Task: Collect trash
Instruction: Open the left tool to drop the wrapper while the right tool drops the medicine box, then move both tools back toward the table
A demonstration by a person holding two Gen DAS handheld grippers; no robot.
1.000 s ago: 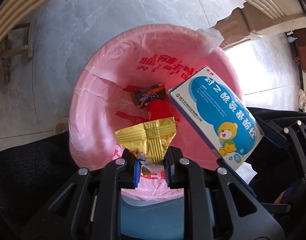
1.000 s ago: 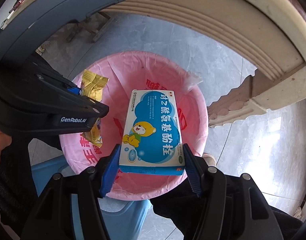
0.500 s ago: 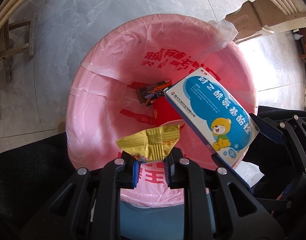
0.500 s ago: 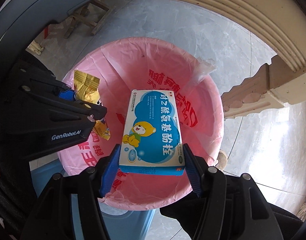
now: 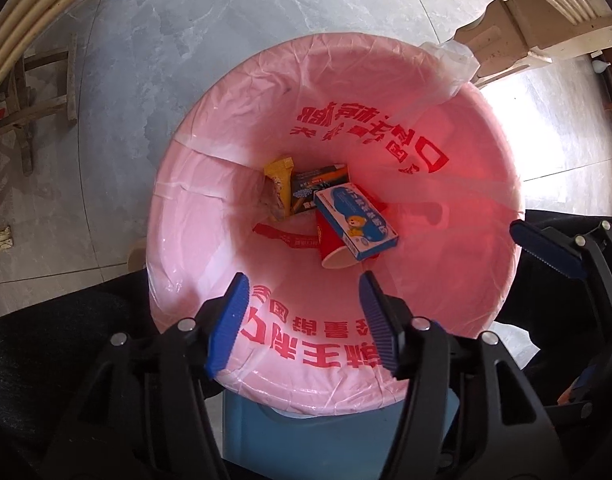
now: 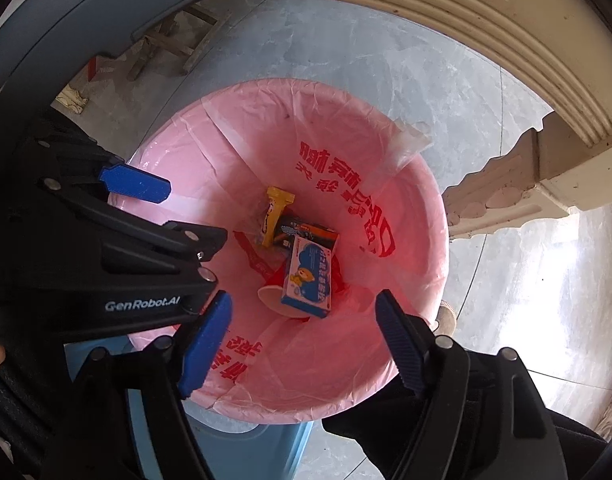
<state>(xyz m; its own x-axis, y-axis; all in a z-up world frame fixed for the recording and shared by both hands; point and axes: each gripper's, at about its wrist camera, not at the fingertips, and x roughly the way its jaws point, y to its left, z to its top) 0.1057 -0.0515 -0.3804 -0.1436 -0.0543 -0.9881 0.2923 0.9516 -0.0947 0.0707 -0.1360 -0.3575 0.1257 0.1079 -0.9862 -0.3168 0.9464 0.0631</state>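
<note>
A blue bin lined with a pink bag point(image 5: 386, 80) point(image 6: 346, 160) stands on the floor below both grippers. At its bottom lie a blue-and-white medicine box point(image 5: 356, 220) point(image 6: 309, 280), a yellow wrapper point(image 5: 278, 186) point(image 6: 275, 214), a dark box point(image 5: 320, 188) point(image 6: 306, 236) and a red paper cup point(image 5: 332, 246) point(image 6: 280, 300). My left gripper point(image 5: 304, 324) is open and empty above the bin's near rim. My right gripper point(image 6: 302, 344) is open and empty above the same rim. The left gripper also shows in the right wrist view point(image 6: 136, 184).
Grey marble floor tiles point(image 5: 226, 20) surround the bin. A cream carved table edge and leg point(image 6: 526, 184) stand to the right. Wooden stool legs point(image 5: 30, 92) are at the left. Dark trousers point(image 5: 58, 320) lie close to the bin.
Both grippers opened. The yellow wrapper dropped from the left gripper and the medicine box dropped from the right gripper; both now lie at the bottom of the bin.
</note>
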